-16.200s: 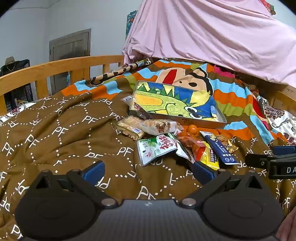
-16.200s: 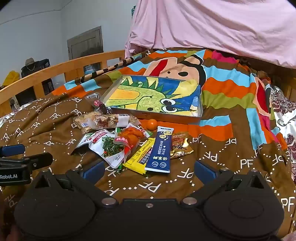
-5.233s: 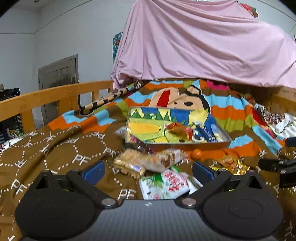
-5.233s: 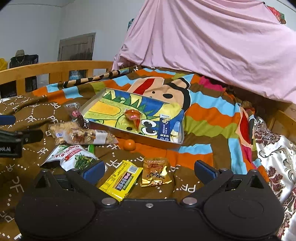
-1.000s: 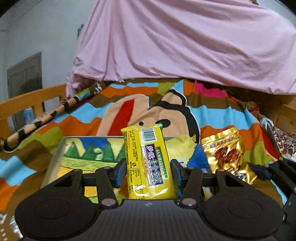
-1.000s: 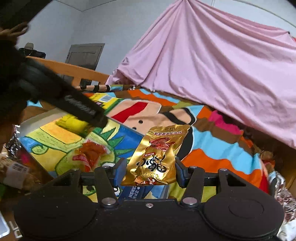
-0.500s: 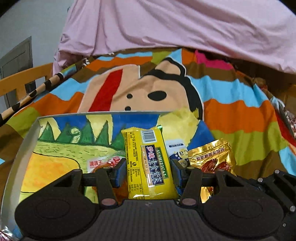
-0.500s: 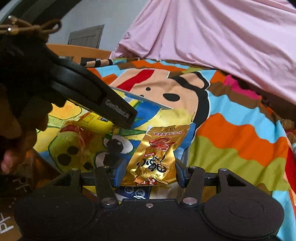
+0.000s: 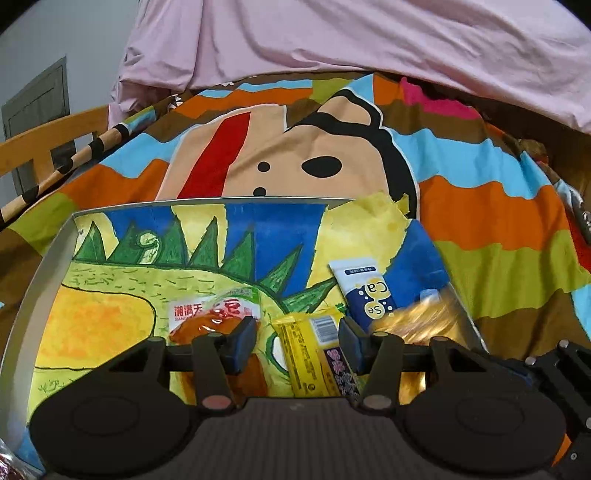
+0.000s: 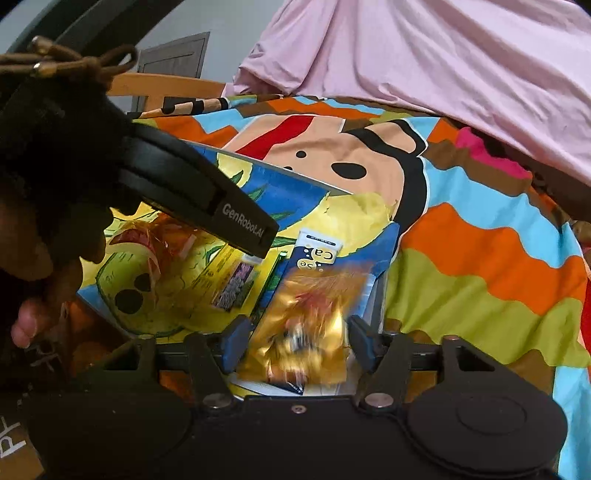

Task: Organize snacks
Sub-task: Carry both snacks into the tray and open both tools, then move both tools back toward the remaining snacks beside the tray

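The right hand-held gripper is low over the near right corner of the tray, and its jaws are opening: the gold foil snack packet sits between the blue pads, blurred, with a gap on both sides, so it looks released and dropping onto the tray. The left hand-held gripper hangs over the middle of the tray with its jaws apart; the yellow snack bar lies flat between them on the tray floor, near the right pad, but I judge it not pinched.

Around them, the blue Se Ca packet lies beside the gold one, and an orange-and-white snack pouch lies to the left of the yellow bar. The tray, lined with a crayon dinosaur drawing, rests on the cartoon bedspread; a pink sheet hangs behind.

To finish this step well, let the right jaws open fully before lifting, so the crinkly foil does not catch on a pad and get dragged out. Draw both grippers straight back and up, clear of the tray rim and of each other, since they are close together here. Check that the gold packet lands inside the rim, not across it.
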Tool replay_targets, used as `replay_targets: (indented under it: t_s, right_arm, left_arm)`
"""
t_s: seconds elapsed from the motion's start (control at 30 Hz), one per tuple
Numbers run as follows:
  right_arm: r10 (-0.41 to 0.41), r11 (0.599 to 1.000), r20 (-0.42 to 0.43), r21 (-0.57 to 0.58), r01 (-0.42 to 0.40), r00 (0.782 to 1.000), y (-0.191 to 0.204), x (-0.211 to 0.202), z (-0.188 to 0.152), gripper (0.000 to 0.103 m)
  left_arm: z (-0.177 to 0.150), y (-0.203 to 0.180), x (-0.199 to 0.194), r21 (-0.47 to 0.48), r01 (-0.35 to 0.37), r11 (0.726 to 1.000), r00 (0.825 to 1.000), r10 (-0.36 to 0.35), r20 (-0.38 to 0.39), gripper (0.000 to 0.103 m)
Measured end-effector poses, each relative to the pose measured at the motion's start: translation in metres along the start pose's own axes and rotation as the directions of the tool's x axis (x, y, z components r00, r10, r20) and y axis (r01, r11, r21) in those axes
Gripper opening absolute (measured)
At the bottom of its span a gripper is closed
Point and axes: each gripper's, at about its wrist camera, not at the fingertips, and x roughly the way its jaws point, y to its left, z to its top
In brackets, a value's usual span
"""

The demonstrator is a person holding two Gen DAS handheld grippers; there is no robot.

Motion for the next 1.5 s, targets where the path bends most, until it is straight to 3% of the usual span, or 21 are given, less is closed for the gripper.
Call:
replay_targets:
  t_s: [0.27,0.57,0.8,0.97,1.1,1.5]
  right_arm:
    - [-0.013,0.999,0.03,0.03,0.012,0.999,-0.005,-0.013,0.007,0.083]
    - [-0.045,0.996,0.15,0.089,0.032,0.988,-0.009,-0.069,0.02,0.1]
    - [-0.04,0.997,0.225,0.068,0.025,0.973,-0.002,-0.12,0.022,0.102]
    - [-0.011,0.999,0.309,0.045,-0.003,0.951,0.006,-0.162,0.022,0.102]
    - [0.011,1.0,0.351,0.021,-0.019,0.936,0.016,-0.196,0.022,0.102]
    - [0.092,0.996,0.338,-0.021,-0.09,0.937,0.053,-0.268,0.006,0.102]
  left_arm:
    - [-0.001,0.01,-0.027,-0.039,0.026,0.999,0.998,-0.024,0.06,0.079]
    - [0.0,0.033,-0.098,-0.091,0.023,0.996,0.984,-0.006,0.179,0.102]
    - [-0.018,0.05,-0.155,-0.138,0.015,0.99,0.976,0.015,0.219,0.102]
    - [-0.037,0.058,-0.198,-0.137,0.014,0.99,0.959,0.025,0.284,0.102]
    - [-0.051,0.065,-0.229,-0.123,0.023,0.992,0.956,0.014,0.292,0.103]
    - [-0.092,0.093,-0.292,-0.085,0.049,0.995,0.957,-0.022,0.29,0.103]
